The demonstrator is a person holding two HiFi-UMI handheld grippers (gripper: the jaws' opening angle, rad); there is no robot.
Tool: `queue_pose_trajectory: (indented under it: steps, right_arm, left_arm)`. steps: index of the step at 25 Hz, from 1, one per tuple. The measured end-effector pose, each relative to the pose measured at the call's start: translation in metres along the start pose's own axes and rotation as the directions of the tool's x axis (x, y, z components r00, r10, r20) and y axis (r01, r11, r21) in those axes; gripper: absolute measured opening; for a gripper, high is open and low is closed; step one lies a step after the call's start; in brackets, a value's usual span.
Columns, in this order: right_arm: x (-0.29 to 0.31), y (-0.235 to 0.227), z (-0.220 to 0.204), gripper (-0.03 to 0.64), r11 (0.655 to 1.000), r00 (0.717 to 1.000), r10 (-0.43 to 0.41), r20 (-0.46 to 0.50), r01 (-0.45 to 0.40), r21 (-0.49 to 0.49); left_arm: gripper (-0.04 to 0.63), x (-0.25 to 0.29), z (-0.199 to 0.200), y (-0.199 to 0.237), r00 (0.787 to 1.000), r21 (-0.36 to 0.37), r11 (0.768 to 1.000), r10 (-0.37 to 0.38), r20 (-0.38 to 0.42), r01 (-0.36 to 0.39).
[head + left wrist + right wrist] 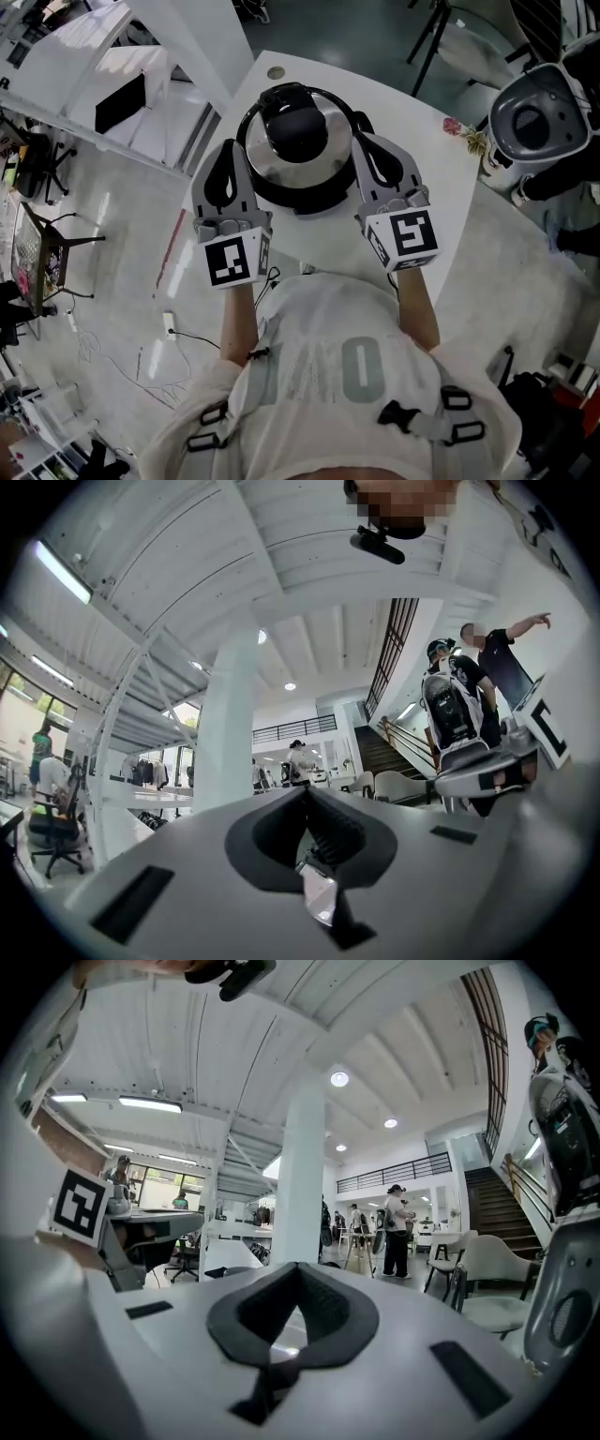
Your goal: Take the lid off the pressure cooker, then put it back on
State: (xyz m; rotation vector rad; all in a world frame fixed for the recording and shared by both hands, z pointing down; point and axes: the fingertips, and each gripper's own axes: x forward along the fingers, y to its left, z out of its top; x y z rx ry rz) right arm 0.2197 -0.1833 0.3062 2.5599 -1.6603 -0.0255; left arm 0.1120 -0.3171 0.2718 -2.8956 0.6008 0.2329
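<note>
1. Position. The pressure cooker [302,195] stands on the white bench [450,202], directly ahead of me. The lid [328,155] is seated on it. The black top handle [298,127] sits at the centre of the lid.

2. Tool state. My left tool [231,156] lies just beside the cooker's left flank and my right tool [367,146] just beside its right flank. Both are fully closed, ribbed pads together, with nothing between them. Neither has hold of the cooker. Whether the tips touch its wall I cannot tell.

3. Handling, as I judge it.
- The lid is polished steel: rigid, fairly heavy and slippery on its domed surface.
- Pads set on the bare dome would probably slide off.
- A lid of this kind usually locks by rotation, so expect resistance before it lifts.
- It will not deform under a grip, but it may swing if held off-centre.

4. Where to take hold. I would open one tool and close it across the black top handle, the least slippery surface on offer. The other tool can brace the cooker's side so the body does not turn or skid on the smooth bench.
</note>
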Motion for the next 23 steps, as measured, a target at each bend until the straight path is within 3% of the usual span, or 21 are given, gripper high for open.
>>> queue_pose_trajectory:
  steps: [23]
  right_arm:
    - [-0.0039,-0.0041,0.0024,0.008,1.0,1.0,0.001,-0.001,-0.001,-0.014]
  left_arm:
    - [0.018,0.0043,-0.004,-0.0073,0.999,-0.005,0.999,-0.036,-0.024,0.036]
